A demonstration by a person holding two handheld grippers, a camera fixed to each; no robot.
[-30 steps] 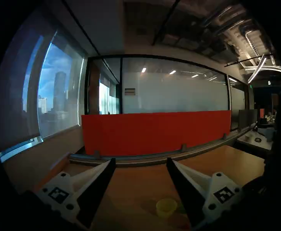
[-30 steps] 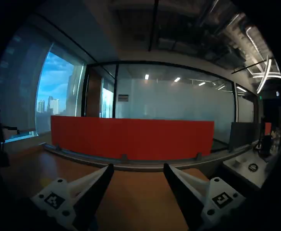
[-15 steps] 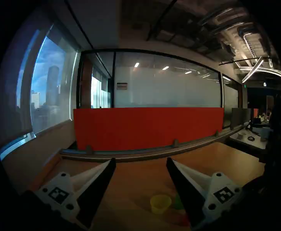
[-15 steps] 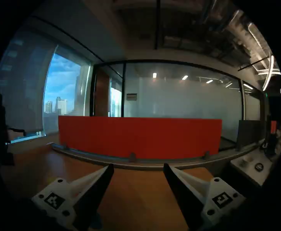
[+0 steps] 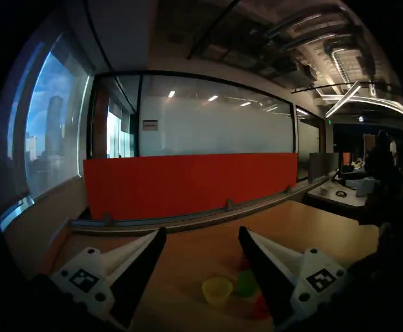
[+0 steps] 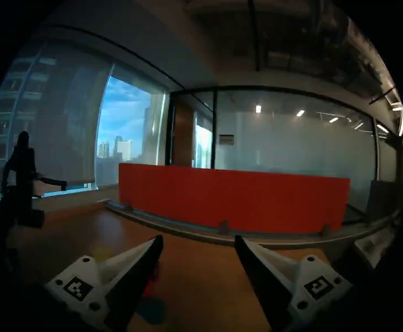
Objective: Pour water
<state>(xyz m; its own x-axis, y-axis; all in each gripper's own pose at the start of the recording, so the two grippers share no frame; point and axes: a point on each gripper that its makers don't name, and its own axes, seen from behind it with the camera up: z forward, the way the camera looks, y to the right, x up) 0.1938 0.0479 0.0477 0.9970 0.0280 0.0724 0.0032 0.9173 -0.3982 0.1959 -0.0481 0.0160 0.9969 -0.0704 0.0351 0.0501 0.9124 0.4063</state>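
1. Two fingers of the left gripper (image 5: 201,235) are seen spread wide in the left gripper view, with nothing held between them; beyond and below the tips, on the wooden table (image 5: 312,221), a yellow cup (image 5: 216,289) is set just beside a green cup (image 5: 246,282); a red cup (image 5: 261,306) is partly hidden by the right-hand finger; whether any of them holds water cannot be told; a red partition (image 5: 190,185) is set along the far edge.
2. In the right gripper view the right gripper (image 6: 198,240) is likewise held wide open and empty above the wooden table; low beside its left-hand finger a yellow item (image 6: 100,253), a red item (image 6: 153,273) and a blue item (image 6: 151,310) are made out, too dim and too hidden to be named surely.
3. The step in hand is judged to be the approach; no cup is grasped and no pouring is begun.
4. For the next move a descent toward the cups is called for; one cup must be brought between the fingers, closed upon at its wall and kept upright; care is needed, since light cups set so close together may be knocked.
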